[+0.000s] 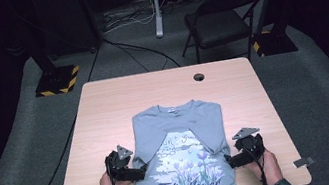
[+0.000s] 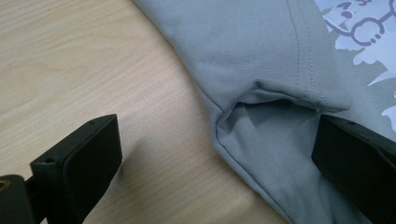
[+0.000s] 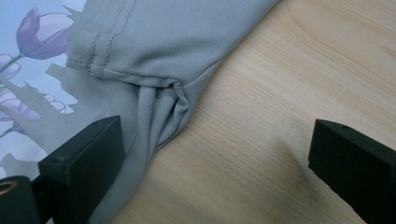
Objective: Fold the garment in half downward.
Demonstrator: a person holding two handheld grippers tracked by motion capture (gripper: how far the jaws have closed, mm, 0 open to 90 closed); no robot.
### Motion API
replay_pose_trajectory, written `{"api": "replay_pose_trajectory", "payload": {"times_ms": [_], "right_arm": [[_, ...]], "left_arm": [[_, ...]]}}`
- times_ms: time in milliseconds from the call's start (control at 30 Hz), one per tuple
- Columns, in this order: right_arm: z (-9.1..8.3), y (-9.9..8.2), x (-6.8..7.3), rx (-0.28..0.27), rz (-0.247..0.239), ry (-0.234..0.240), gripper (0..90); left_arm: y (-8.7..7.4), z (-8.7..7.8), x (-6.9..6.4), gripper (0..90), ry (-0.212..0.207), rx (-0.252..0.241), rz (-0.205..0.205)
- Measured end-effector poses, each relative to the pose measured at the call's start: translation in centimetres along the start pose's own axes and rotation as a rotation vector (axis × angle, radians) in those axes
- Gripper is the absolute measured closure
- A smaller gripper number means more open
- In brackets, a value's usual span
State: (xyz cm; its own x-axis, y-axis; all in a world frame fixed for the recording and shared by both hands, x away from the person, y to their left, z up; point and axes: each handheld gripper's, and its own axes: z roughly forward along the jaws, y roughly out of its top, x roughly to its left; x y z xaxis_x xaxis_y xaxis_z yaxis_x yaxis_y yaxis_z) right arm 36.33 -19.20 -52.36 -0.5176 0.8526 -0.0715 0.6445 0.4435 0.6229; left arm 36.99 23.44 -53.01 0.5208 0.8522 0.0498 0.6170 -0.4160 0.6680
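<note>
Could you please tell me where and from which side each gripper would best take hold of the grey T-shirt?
Probably at the side edges of the T-shirt, just below the folded-in sleeves. The left gripper comes from the shirt's left edge, the right gripper from its right. There the cloth bunches into thick folds at the table edge of the fabric, and each open gripper already straddles that edge.

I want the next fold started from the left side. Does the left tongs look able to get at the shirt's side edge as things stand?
Probably yes. The left tongs stand open, with the T-shirt edge lying between the jaws by the folded-in sleeve; only bare table lies around it, nothing blocking.
</note>
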Motion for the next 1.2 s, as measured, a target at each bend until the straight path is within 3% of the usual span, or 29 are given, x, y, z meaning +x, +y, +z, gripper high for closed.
{"api": "replay_pose_trajectory", "payload": {"times_ms": [1200], "right_arm": [[-0.49,-0.39,0.37,0.025,-0.019,0.019,2.8]], "left_arm": [[-0.85,-0.89,-0.17,1.1,-0.031,0.028,0.009]]}}
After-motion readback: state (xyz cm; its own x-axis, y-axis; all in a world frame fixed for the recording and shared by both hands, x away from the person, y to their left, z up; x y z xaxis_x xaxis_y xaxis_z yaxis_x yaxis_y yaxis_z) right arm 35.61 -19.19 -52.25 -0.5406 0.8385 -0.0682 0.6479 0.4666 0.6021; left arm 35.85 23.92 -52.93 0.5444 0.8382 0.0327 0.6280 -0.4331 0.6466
